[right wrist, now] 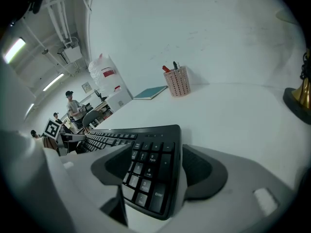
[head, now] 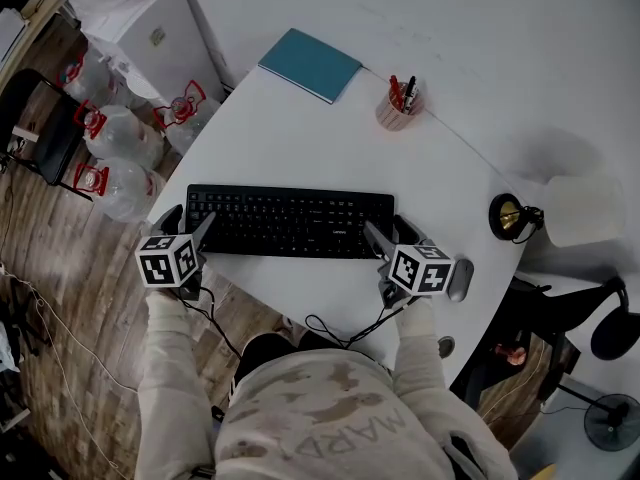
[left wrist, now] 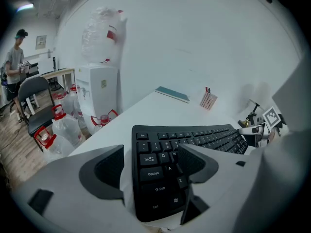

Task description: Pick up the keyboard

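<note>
L gripper (head: 190, 223) & R gripper (head: 390, 232), jaws apart, astride keyboard (head: 290, 221) ends

Black full-size keyboard (head: 290, 221) is lying flat on the white desk (head: 330, 138), keys facing up, not lifted. It is showing a slim frame, low dark keys with white legends, and a slightly curved front edge. Its long side is running roughly parallel to the desk's near edge, and it is sitting close to that edge. The left end, with Ctrl, Shift and Caps Lock (left wrist: 160, 166), is reaching toward the desk's left edge, near the near-left corner. The right end is carrying the number pad with Enter (right wrist: 150, 164) and is stopping well short of the desk's right edge. The back edge is facing the far side of the desk, well apart from it.
</note>
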A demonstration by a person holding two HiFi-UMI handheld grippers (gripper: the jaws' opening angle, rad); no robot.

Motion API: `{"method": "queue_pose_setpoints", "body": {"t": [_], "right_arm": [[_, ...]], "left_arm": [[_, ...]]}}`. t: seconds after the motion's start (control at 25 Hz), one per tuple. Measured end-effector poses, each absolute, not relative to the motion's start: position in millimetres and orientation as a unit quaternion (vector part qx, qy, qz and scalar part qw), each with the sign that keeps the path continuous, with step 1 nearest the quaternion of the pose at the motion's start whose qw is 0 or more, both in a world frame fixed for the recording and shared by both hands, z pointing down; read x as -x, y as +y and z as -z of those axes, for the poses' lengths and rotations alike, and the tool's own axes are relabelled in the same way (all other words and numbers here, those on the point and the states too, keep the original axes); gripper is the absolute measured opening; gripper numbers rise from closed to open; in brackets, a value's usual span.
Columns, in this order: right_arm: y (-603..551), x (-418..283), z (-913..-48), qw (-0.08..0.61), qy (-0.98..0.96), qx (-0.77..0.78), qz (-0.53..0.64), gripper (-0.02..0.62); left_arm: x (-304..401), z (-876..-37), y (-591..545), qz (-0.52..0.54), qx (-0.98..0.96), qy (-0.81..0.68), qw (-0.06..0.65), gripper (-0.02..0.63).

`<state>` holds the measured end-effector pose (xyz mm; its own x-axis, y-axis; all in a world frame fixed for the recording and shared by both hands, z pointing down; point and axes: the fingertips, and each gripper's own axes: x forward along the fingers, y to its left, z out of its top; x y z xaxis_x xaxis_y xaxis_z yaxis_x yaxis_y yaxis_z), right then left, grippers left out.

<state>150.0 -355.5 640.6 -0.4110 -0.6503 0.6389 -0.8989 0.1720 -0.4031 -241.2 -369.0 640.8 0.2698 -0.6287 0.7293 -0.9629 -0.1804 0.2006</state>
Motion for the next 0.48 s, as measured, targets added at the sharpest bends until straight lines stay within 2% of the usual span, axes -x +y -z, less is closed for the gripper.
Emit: {"method": "queue_pose_setpoints", "body": {"t": [0.48], "right_arm": [[-354.2,-144.4,-648.1,0.171,-0.751,-0.505,-0.389,0.334]], "left_arm": [[240.1,-648.5,-368.7,-0.245,-0.721,-0.534,0.368,0.336]]}}
